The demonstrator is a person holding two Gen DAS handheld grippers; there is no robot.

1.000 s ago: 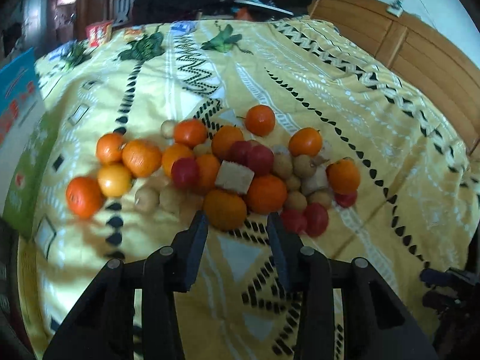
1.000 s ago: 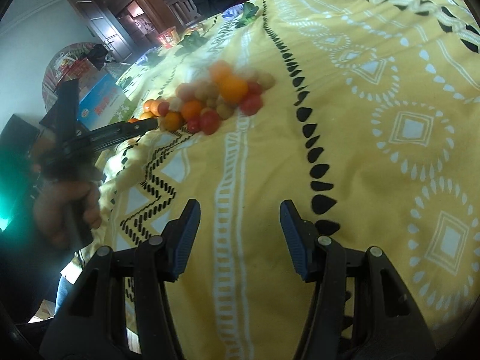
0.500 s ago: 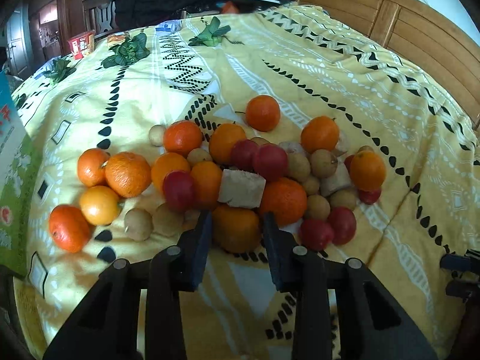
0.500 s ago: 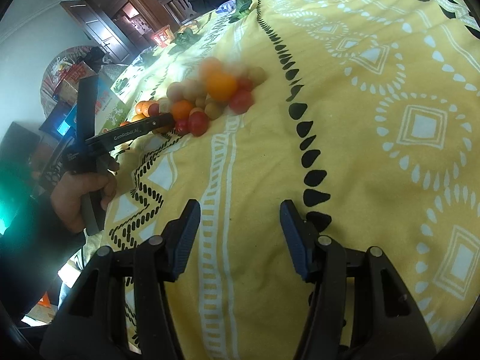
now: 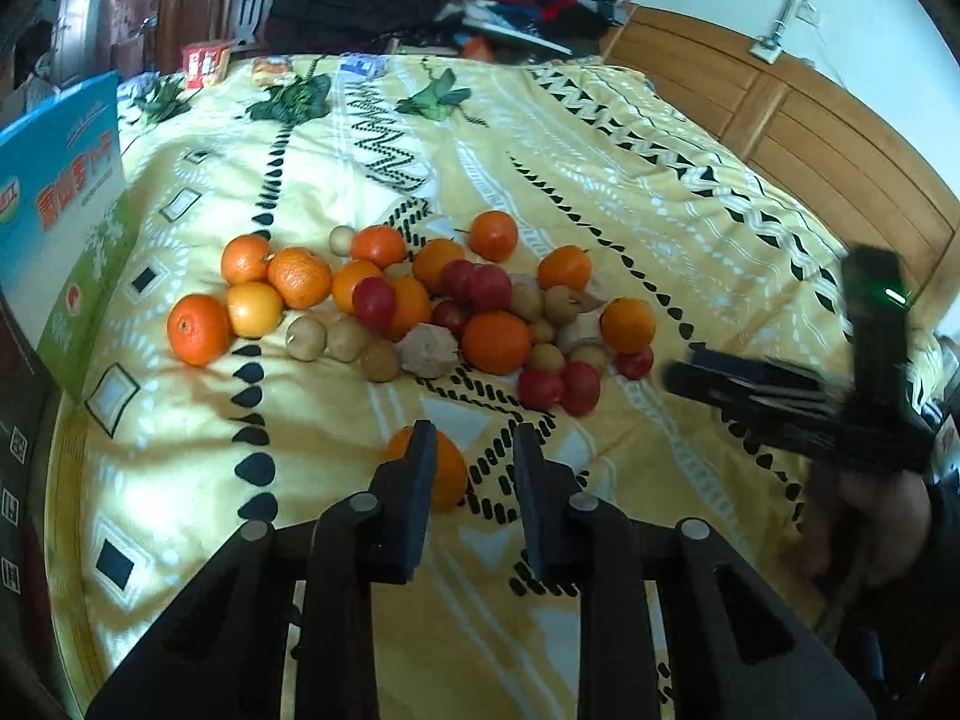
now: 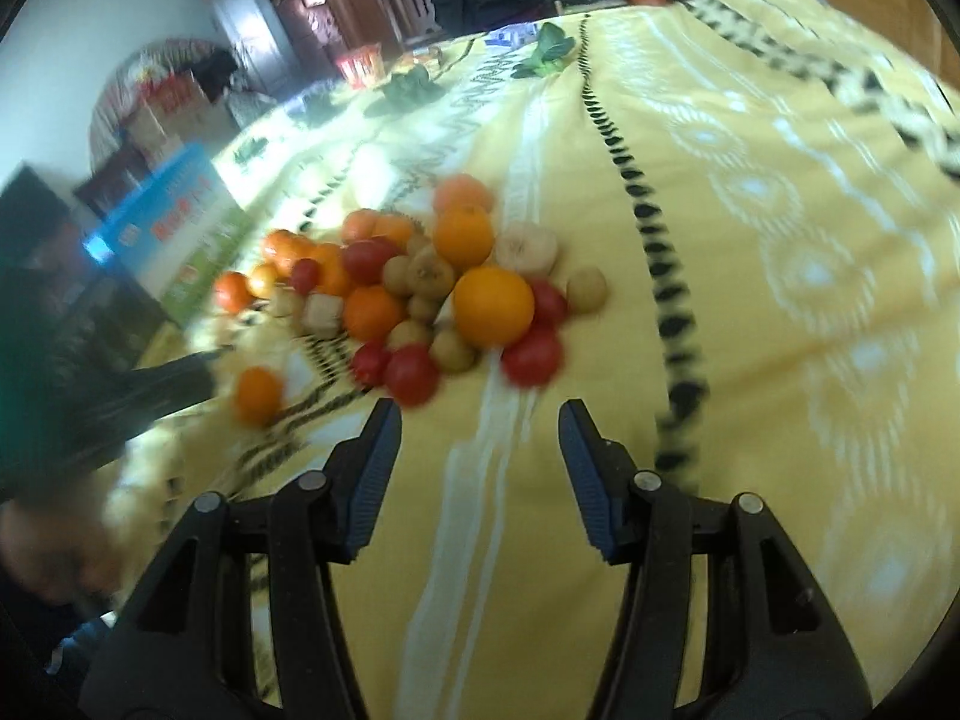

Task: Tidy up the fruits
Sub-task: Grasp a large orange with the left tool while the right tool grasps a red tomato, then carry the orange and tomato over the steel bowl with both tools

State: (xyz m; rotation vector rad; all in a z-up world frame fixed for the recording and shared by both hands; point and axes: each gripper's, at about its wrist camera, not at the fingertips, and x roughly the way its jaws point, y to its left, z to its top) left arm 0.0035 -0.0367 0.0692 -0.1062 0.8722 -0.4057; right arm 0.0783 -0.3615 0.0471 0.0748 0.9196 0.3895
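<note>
One round orange tangerine (image 5: 447, 471) lies alone on the yellow patterned bedsheet (image 5: 600, 192), apart from the mixed pile of fruits (image 5: 456, 312), partly behind the left finger of the left gripper (image 5: 471, 462), whose jaws stand apart and hold nothing. The right gripper (image 6: 477, 444) is spread wide and empty, near the pile. I judge the tangerine light, firm but easily bruised and ready to roll; take it across its middle. The only container seen is a blue and green cardboard box (image 5: 66, 204); its contents are hidden.
</note>
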